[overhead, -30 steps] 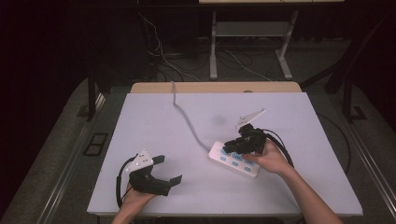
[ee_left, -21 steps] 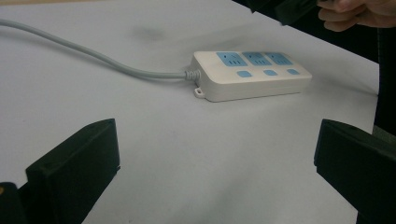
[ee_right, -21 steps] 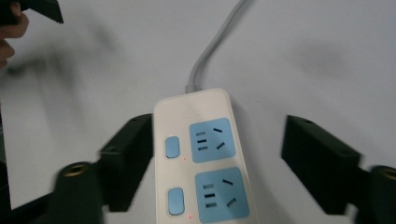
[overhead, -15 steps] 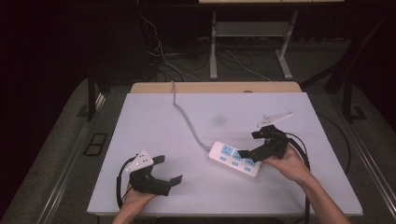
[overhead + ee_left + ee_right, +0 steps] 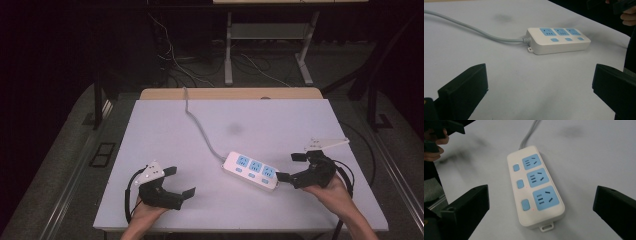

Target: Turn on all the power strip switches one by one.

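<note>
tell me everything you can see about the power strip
The power strip is a white, plastic-looking bar with rounded corners, lying flat and skewed on the white table. It has three blue sockets, each beside a blue switch, and nothing plugged in. A grey cable leaves its far end; a small tab sticks out of the near end. Neither gripper touches it.

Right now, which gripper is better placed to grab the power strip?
The right gripper. It sits open right at the end of the power strip, which lies between its jaws in its own view. The left gripper is open but farther off.
</note>
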